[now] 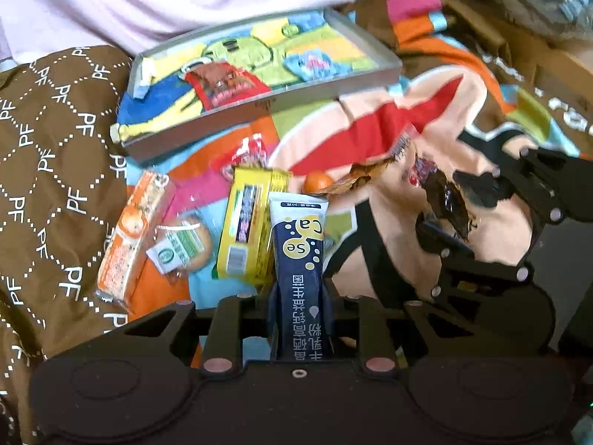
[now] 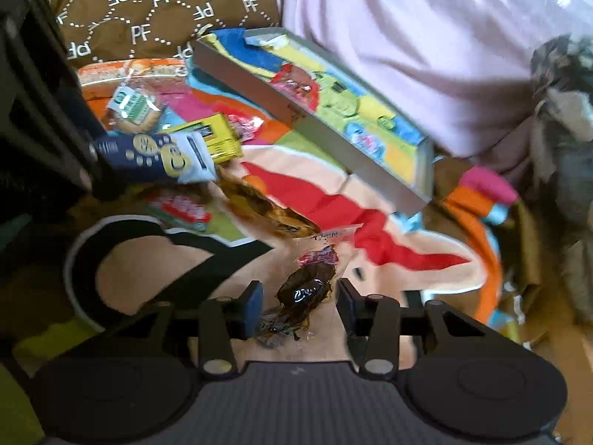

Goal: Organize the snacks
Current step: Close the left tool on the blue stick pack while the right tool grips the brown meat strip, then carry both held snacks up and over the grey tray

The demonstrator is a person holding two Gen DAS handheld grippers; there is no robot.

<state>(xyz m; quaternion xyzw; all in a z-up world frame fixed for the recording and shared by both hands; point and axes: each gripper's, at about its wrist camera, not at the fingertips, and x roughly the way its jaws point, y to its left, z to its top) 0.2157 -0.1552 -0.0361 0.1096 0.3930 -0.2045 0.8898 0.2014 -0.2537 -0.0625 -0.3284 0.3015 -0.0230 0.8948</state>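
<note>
1. Colourful cartoon blanket (image 1: 370, 133) covered the work area – red, orange, peach, black patches; brown quilted fabric w/ "PF" print (image 1: 48, 155) lay at its far-left edge in the left wrist view.
2. Grey shallow tray (image 1: 333, 91) sat on the blanket near the pink cloth behind; cartoon-print liner inside. It held a red snack packet (image 1: 226, 85) & a small pale wrapped pc in one corner.
3. Loose snacks lay beside the tray on the blanket: orange cracker pack (image 1: 128, 237), round biscuit in clear wrap w/ green label (image 1: 185, 246), yellow packet (image 1: 248, 230), small red-white sweets, a small orange round item (too small to id).
4. Left gripper (image 1: 302, 296) – jaws clamped on navy stick sachet (image 1: 300, 256). Sachet was long & narrow, yellow circles marked "Ca" & "Se", white top edge, white characters along its body; it stood up out of the jaws, in front of the yellow packet.
5. Right gripper (image 2: 300, 306) – jaws stood apart, w/ a dark brown glossy wrapper (image 2: 307, 291) between the blue pads; whether the pads touched it, can't tell. Wrapper crinkled, red-pink foil end on the far side.
</note>
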